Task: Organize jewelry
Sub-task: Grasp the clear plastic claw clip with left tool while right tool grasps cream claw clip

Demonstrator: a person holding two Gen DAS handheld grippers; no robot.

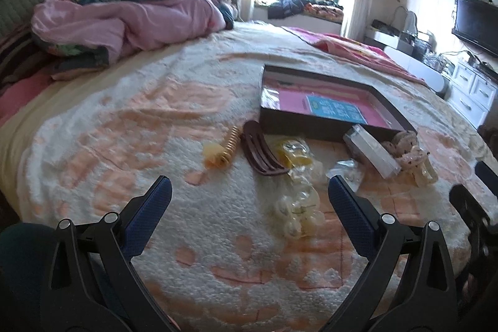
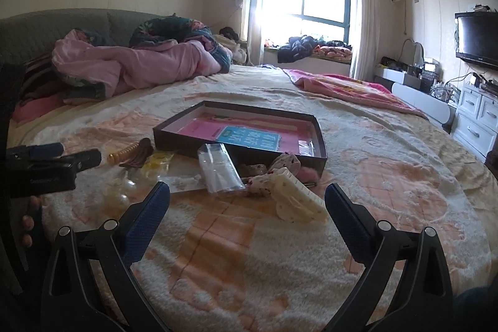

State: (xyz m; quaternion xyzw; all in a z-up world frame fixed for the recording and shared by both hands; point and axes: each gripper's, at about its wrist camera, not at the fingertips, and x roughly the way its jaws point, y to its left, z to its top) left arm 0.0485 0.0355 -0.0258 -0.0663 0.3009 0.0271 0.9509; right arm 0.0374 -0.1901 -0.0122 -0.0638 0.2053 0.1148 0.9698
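I see a dark box (image 2: 236,150) lined pink with a blue card (image 2: 249,137); just beside it, a brown hair clip (image 1: 260,153), a golden spiral tie (image 1: 225,150), and a cream-and-peach bedspread (image 2: 389,176).

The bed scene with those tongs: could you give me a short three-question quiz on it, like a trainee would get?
1. True or false: the left tongs hold the brown hair clip.
2. Where does the dark box sit relative to the pile of accessories: A) nearer the camera, B) beyond it, toward the window, C) on the floor?
3. Fill in: the right tongs are ____, gripping nothing.

Key: 1 false, since the clip lies on the blanket; 2 B; 3 open.
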